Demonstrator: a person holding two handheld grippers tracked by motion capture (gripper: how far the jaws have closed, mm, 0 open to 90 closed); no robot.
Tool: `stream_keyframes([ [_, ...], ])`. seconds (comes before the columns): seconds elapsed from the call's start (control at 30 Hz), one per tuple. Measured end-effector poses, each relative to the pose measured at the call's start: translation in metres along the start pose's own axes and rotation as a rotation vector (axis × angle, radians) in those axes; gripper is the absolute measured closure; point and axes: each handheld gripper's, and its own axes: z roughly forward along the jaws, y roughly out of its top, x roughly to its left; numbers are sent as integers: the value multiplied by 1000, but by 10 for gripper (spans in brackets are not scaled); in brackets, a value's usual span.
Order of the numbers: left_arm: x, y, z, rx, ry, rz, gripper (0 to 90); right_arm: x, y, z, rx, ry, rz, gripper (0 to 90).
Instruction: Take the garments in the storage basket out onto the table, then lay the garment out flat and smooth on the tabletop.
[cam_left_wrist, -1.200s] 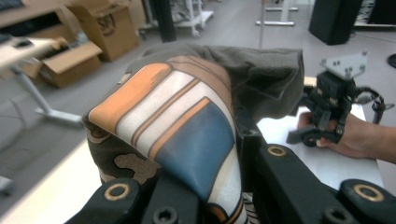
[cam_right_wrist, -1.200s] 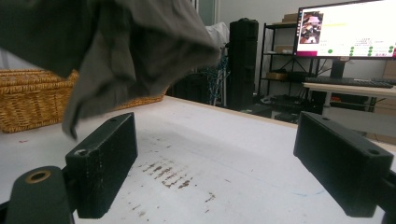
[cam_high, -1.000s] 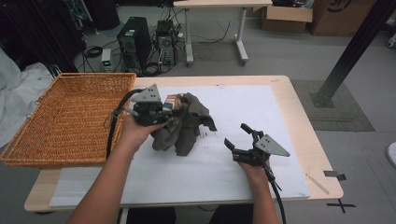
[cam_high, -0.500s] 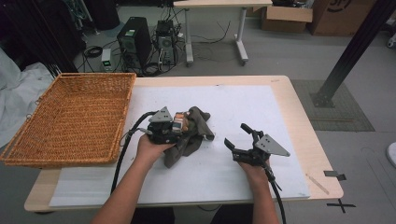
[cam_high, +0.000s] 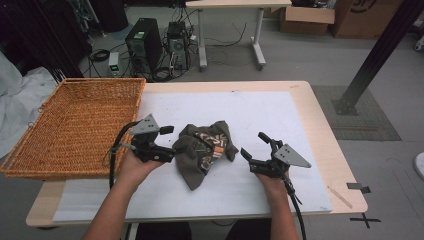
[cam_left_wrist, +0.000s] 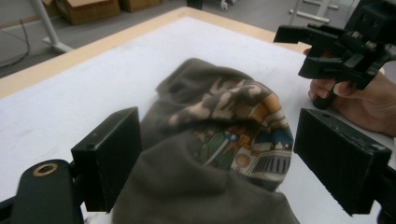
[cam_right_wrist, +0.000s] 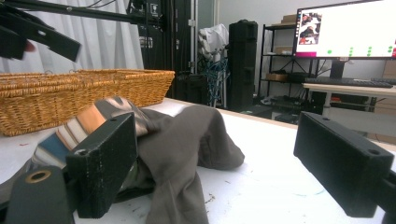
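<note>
the garment (cam_high: 205, 150) is soft matt cloth, olive-brown, creased, with a printed patch of orange, blue and cream. it lies on a smooth white matt sheet (cam_high: 260, 115) that covers a pale wooden bench (cam_high: 320, 115). the basket (cam_high: 75, 125) is rough woven wicker, golden brown. both the left gripper (cam_high: 169, 141) and the right gripper (cam_high: 252, 145) are matt black plastic with faintly grainy pads, and each carries a dull grey plate.

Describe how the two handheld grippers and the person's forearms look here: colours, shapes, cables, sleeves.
Both grippers are black. The left gripper and the right gripper each carry a grey three-cornered plate on top and trail a black cable. Their jaws end in thick, blocky black pads. No sleeves show on the forearms in the high view.
</note>
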Motion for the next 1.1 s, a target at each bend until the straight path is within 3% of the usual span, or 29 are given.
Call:
stream_keyframes([
  [0.23,2,0,-26,-131,6,-3,155,0,0,0,-1,1,-4,133],
  [0.47,1,0,-34,-183,1,-3,155,0,0,0,2,2,0,134],
  [0.83,2,6,-25,-198,0,-25,155,-1,0,2,14,5,5,136],
  [1.03,12,7,-5,-196,-28,-18,156,-9,3,9,64,23,77,151],
  [1.1,15,8,2,-192,-35,-11,156,-11,7,15,82,32,74,170],
])
